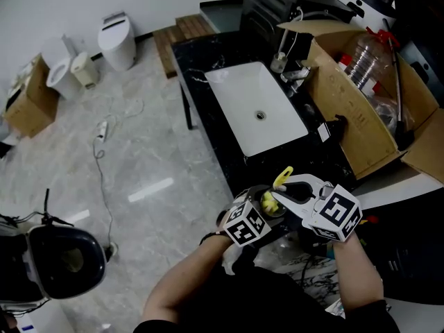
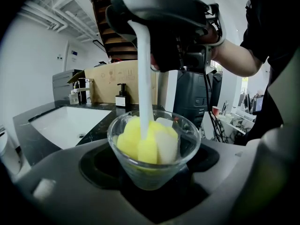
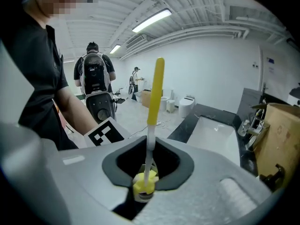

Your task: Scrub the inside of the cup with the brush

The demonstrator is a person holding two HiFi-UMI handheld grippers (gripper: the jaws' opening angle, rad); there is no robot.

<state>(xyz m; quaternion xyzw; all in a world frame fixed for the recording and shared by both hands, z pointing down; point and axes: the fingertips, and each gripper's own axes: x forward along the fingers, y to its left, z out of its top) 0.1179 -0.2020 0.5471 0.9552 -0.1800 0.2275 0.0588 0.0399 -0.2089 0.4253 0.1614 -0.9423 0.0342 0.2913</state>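
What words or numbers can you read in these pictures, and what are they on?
No word or number here can be read.
Box: dark print on its side, too blurred to read.
Bottle: pale label, too small to read.
Sign: too small to read.
Left cube, right cube: black and white squares, a pattern, no letters.

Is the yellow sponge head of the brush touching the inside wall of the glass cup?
Touching. The left gripper view shows the sponge head sitting inside the cup, its yellow foam pressed flat against the glass wall.
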